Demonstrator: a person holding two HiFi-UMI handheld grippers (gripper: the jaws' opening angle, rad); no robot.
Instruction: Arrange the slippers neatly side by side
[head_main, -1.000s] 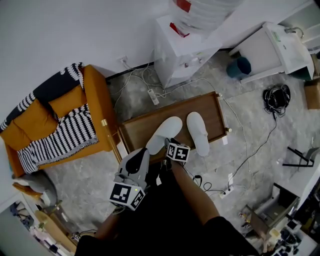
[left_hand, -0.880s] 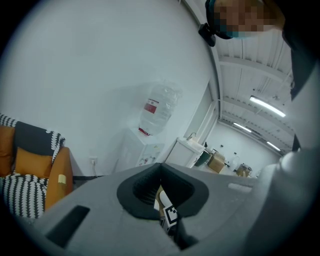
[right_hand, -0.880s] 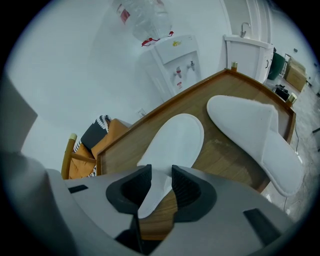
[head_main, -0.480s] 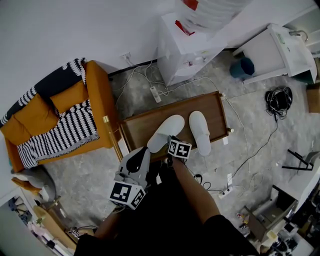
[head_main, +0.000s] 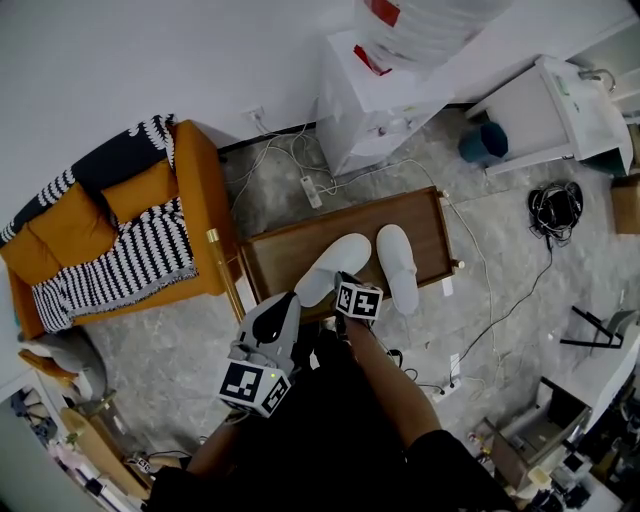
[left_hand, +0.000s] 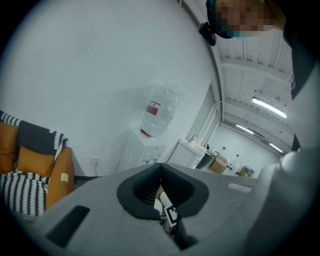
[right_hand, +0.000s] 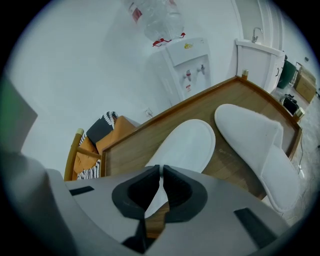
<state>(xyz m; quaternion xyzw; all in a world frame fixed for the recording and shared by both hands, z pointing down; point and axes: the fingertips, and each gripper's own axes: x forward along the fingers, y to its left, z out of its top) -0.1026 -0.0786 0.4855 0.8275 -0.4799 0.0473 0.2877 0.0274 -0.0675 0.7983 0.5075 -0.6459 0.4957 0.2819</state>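
Two white slippers lie on a low wooden table (head_main: 272, 256). The left slipper (head_main: 335, 262) slants to the upper right, and the right slipper (head_main: 398, 265) lies straighter beside it. My right gripper (head_main: 338, 281) is at the left slipper's heel, at the table's near edge. In the right gripper view its jaws (right_hand: 161, 172) are closing and pinch the thin heel edge of the left slipper (right_hand: 187, 145), with the right slipper (right_hand: 255, 140) to the side. My left gripper (head_main: 287, 299) hangs back at the table's near left, off both slippers. It is shut (left_hand: 161, 166) with nothing in it.
An orange sofa (head_main: 120, 230) with a striped blanket stands left of the table. Behind the table are a water dispenser (head_main: 385, 100) and a white cabinet (head_main: 545, 100). Cables (head_main: 480, 330) and a power strip (head_main: 310, 190) lie on the stone floor around the table.
Almost nothing differs in the head view: the picture has shifted slightly, and both slippers and both grippers keep their places.
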